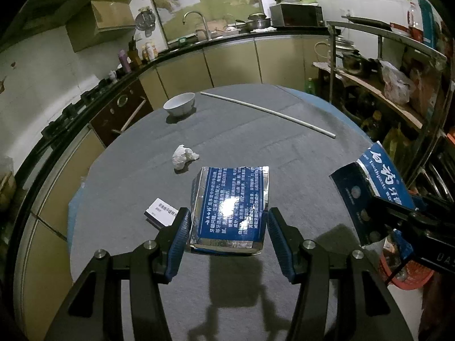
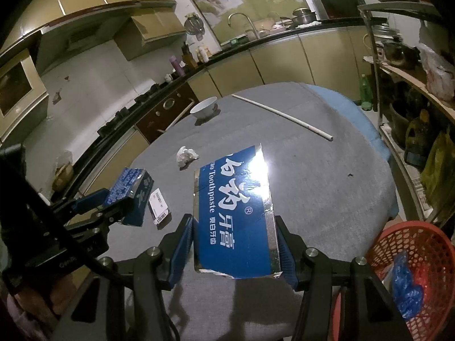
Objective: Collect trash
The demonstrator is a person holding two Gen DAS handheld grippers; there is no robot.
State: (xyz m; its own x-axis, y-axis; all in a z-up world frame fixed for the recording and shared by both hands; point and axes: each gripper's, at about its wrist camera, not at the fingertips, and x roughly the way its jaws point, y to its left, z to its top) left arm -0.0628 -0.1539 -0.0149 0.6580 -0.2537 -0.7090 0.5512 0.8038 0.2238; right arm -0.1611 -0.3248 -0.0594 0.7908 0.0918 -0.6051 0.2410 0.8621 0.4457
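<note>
My left gripper [image 1: 229, 221] is shut on a blue and silver toothpaste box piece [image 1: 231, 207], held above the grey table [image 1: 256, 142]. My right gripper [image 2: 234, 241] is shut on a second blue toothpaste box piece [image 2: 236, 210], also above the table. Each gripper with its piece shows in the other view: the right one at the right edge [image 1: 378, 187], the left one at the left [image 2: 130, 190]. A crumpled white tissue [image 1: 184, 157] and a small white card [image 1: 161, 211] lie on the table. A red mesh basket [image 2: 412, 258] with trash stands low on the right.
A white bowl [image 1: 179, 103] and a long white rod [image 1: 267, 110] lie at the table's far side. Kitchen counter with sink [image 1: 204, 38] runs behind. A cluttered metal shelf rack [image 1: 398, 85] stands on the right.
</note>
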